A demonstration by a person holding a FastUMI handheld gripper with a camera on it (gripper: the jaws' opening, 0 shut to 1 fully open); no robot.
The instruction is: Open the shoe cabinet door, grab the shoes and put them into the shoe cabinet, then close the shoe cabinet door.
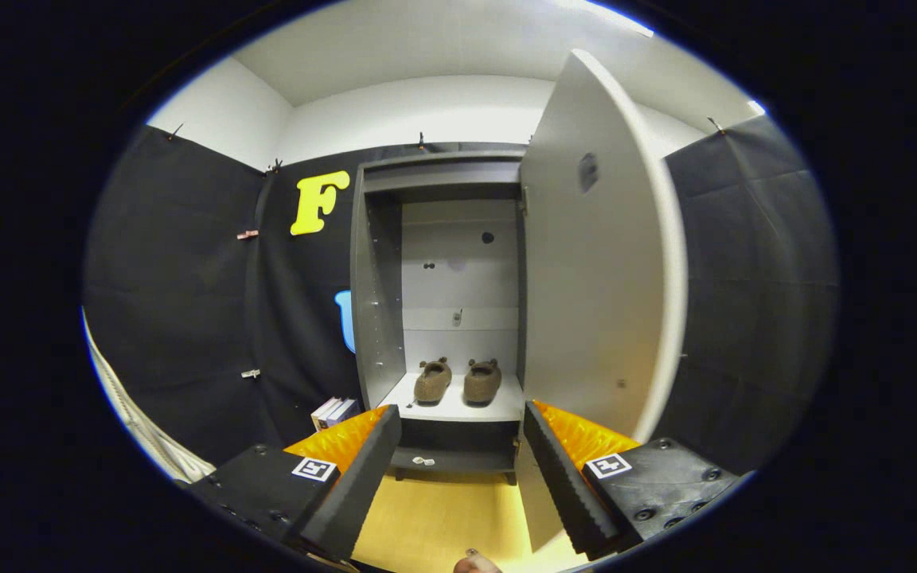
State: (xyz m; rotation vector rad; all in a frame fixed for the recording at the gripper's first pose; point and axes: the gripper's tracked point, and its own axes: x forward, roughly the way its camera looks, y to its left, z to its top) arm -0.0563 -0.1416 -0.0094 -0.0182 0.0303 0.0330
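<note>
The grey shoe cabinet point(379, 302) stands ahead against the black wall. Its door point(594, 270) is swung wide open to the right. Two brown shoes point(458, 380) sit side by side on the cabinet's white shelf point(458, 407), toes pointing inward. My gripper point(458, 430) is open, well back from the cabinet, with nothing between its fingers. The shoes lie beyond the gap between the fingertips. The right finger point(566, 477) is close to the lower edge of the open door.
A few books point(335, 412) stand on the floor left of the cabinet. A small white item point(425, 460) lies on the low bottom shelf. Wooden floor point(435, 517) stretches between me and the cabinet. A white strap or cord point(136, 422) hangs at far left.
</note>
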